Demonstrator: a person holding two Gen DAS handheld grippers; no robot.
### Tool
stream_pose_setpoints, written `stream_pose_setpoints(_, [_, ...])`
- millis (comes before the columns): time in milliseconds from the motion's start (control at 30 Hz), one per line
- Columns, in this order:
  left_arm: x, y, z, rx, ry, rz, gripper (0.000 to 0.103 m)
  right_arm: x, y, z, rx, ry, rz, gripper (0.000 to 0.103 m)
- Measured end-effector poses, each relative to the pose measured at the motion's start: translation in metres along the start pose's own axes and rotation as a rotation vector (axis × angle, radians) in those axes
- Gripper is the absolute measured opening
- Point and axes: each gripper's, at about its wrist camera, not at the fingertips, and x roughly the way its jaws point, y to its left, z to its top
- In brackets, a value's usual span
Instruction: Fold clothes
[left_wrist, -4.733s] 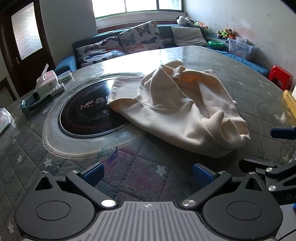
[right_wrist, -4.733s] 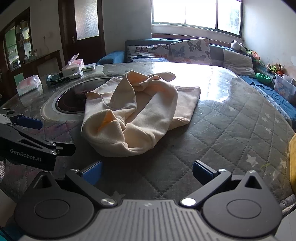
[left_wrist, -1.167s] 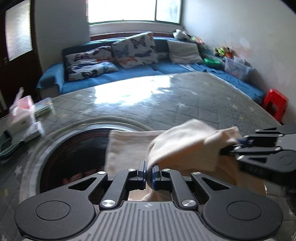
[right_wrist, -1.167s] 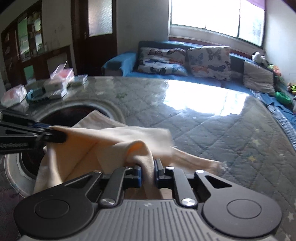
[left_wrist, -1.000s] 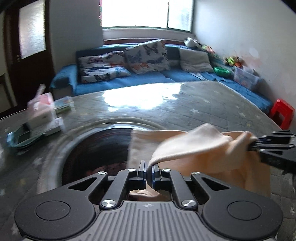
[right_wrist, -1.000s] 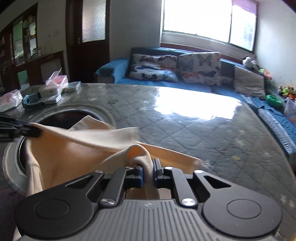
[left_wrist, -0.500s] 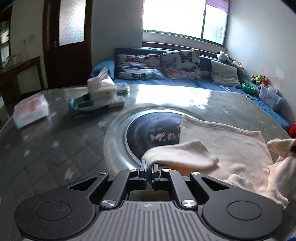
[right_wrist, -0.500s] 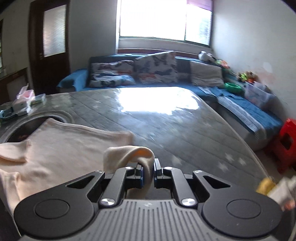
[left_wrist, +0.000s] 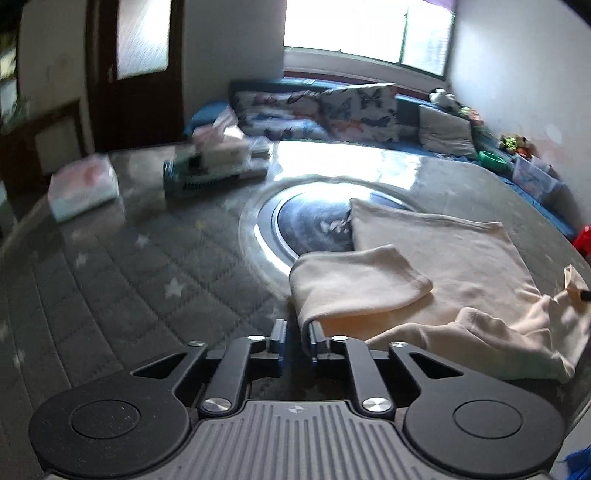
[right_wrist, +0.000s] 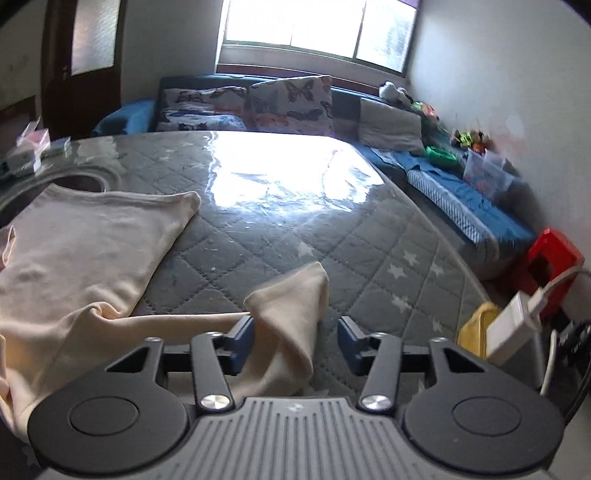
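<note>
Ahead of both grippers, the cream sweatshirt (left_wrist: 443, 266) now lies spread on the quilted table (right_wrist: 295, 236), no longer bunched. Both sleeve ends are being released: the right gripper (right_wrist: 295, 332) is opening half wide around its loose cuff (right_wrist: 291, 314), the left gripper (left_wrist: 295, 334) just parting, so folding can begin.

Both tongs are opening: left tongs (left_wrist: 297, 341) barely parted, perhaps, right tongs (right_wrist: 295, 339) wider.

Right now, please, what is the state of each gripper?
Left gripper: jaws opening, a cream garment sleeve still draped on one finger.
Right gripper: jaws opening, sleeve loose between them, no grip.
</note>
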Motion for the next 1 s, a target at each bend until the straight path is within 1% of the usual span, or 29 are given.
stream_pose_setpoints(33, [-0.004, -0.002, 0.001, 0.022, -0.017, 0.003, 0.022, 0.002, 0.002, 0.0, -0.012, 0.0, 0.002, 0.06])
stream_pose_setpoints(67, [-0.007, -0.003, 0.002, 0.039, -0.033, 0.008, 0.03, 0.004, 0.004, 0.001, -0.025, 0.001, 0.004, 0.061])
stream_pose_setpoints(100, [-0.01, -0.002, 0.002, 0.042, -0.044, 0.014, 0.034, 0.009, 0.005, 0.002, -0.034, 0.004, 0.001, 0.063])
stream_pose_setpoints(133, [-0.012, -0.001, 0.003, 0.042, -0.048, 0.015, 0.036, 0.013, 0.005, 0.003, -0.041, 0.011, -0.003, 0.065])
stream_pose_setpoints(200, [-0.014, 0.001, 0.005, 0.045, -0.049, 0.01, 0.036, 0.023, 0.002, 0.003, -0.045, 0.025, -0.028, 0.067])
stream_pose_setpoints(233, [-0.014, 0.001, 0.006, 0.05, -0.049, 0.003, 0.036, 0.026, 0.0, 0.004, -0.049, 0.027, -0.043, 0.07])
stream_pose_setpoints(300, [-0.014, -0.005, 0.007, 0.068, -0.05, -0.027, 0.038, 0.031, -0.005, 0.005, -0.059, 0.028, -0.084, 0.072])
stream_pose_setpoints(367, [-0.013, -0.014, 0.01, 0.087, -0.05, -0.08, 0.043, 0.033, -0.01, 0.008, -0.071, 0.024, -0.136, 0.073])
stream_pose_setpoints(467, [-0.003, -0.036, 0.013, 0.132, -0.031, -0.147, 0.043, 0.026, -0.015, 0.014, -0.071, -0.008, -0.193, 0.073])
stream_pose_setpoints(567, [0.011, -0.061, 0.014, 0.192, -0.007, -0.215, 0.043, 0.015, -0.016, 0.018, -0.06, -0.04, -0.181, 0.073])
stream_pose_setpoints(633, [0.021, -0.077, 0.014, 0.23, 0.011, -0.258, 0.043, 0.003, -0.011, 0.022, -0.064, -0.061, -0.123, 0.073])
stream_pose_setpoints(733, [0.039, -0.094, 0.014, 0.26, 0.043, -0.299, 0.049, -0.009, -0.002, 0.024, -0.068, -0.075, -0.016, 0.073])
stream_pose_setpoints(767, [0.044, -0.098, 0.014, 0.26, 0.057, -0.309, 0.051, -0.014, 0.006, 0.025, -0.076, -0.079, 0.043, 0.074])
stream_pose_setpoints(867, [0.06, -0.102, 0.013, 0.247, 0.102, -0.337, 0.055, -0.021, 0.028, 0.025, -0.121, -0.081, 0.165, 0.078])
stream_pose_setpoints(967, [0.066, -0.099, 0.008, 0.222, 0.147, -0.365, 0.055, -0.024, 0.05, 0.023, -0.192, -0.076, 0.262, 0.079])
stream_pose_setpoints(1000, [0.068, -0.097, 0.006, 0.214, 0.16, -0.376, 0.055, -0.023, 0.055, 0.023, -0.207, -0.074, 0.278, 0.079])
